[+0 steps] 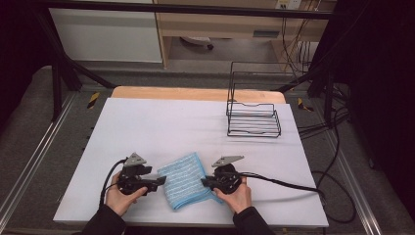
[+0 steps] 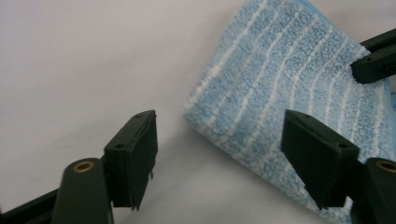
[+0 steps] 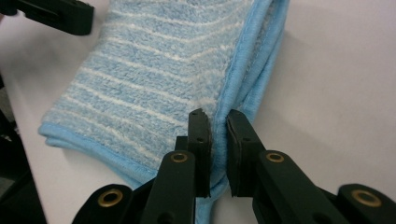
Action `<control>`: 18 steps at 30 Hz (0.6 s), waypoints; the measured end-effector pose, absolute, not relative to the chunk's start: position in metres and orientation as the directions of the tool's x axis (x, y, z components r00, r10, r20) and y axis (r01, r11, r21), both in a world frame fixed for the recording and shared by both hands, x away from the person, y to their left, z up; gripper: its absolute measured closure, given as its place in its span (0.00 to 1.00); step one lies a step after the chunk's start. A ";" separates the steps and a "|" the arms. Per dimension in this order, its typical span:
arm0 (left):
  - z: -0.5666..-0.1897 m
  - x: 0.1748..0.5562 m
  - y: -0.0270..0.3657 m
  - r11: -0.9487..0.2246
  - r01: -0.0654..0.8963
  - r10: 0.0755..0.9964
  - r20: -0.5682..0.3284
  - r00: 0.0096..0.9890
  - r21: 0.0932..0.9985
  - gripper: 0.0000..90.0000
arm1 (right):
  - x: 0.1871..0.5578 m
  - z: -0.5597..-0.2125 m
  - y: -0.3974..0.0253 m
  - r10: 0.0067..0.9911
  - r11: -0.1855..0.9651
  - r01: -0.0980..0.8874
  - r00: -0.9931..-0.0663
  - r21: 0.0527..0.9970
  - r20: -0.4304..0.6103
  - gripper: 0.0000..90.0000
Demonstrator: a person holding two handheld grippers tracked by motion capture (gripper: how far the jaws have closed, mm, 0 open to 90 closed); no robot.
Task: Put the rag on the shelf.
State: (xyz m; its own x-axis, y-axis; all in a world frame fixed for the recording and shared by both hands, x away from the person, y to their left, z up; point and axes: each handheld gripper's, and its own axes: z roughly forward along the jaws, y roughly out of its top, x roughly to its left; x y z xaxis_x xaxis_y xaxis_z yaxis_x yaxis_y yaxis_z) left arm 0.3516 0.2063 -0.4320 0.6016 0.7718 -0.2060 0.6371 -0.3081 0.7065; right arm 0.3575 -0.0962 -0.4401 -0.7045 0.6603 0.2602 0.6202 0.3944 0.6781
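Folded blue cloth (image 1: 185, 180) lies on the near middle of the white counter (image 1: 161, 122), between the two grippers. At its right edge the right gripper (image 3: 217, 126) pinches the cloth's hem. The left gripper (image 2: 219, 154) sits spread at its left edge, one jaw over the cloth, gripping nothing.

Can't see how many layers the blue towel (image 3: 154, 79) has, its near corner is cut off at the bottom of the right gripper view. Person's arms get cropped too, and the wire rack (image 1: 253, 119) is too small to make out much.
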 end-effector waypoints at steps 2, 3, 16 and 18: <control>-0.435 0.352 0.200 -0.313 0.654 0.767 -0.223 0.602 0.689 0.37 | 0.355 -0.441 -0.098 0.660 0.386 0.633 -0.697 0.671 0.278 0.89; -0.436 0.352 0.197 -0.312 0.663 0.767 -0.231 0.598 0.680 0.42 | 0.355 -0.442 -0.097 0.658 0.392 0.639 -0.698 0.662 0.284 0.81; -0.445 0.353 0.191 -0.293 0.715 0.770 -0.287 0.570 0.635 0.79 | 0.432 -0.438 -0.074 0.643 0.375 0.552 -0.733 0.745 0.220 0.48; -0.445 0.353 0.191 -0.292 0.716 0.769 -0.289 0.570 0.635 0.83 | 0.438 -0.447 -0.069 0.634 0.387 0.568 -0.736 0.727 0.237 0.50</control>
State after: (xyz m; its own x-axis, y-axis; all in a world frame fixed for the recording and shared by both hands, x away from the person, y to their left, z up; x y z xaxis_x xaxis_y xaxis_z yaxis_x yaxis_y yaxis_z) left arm 0.3528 0.1913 -0.4454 0.5702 0.7690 -0.2890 0.7156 -0.2921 0.6346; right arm 0.4383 -0.0692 -0.4472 -0.7358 0.6344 0.2367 0.5675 0.3871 0.7267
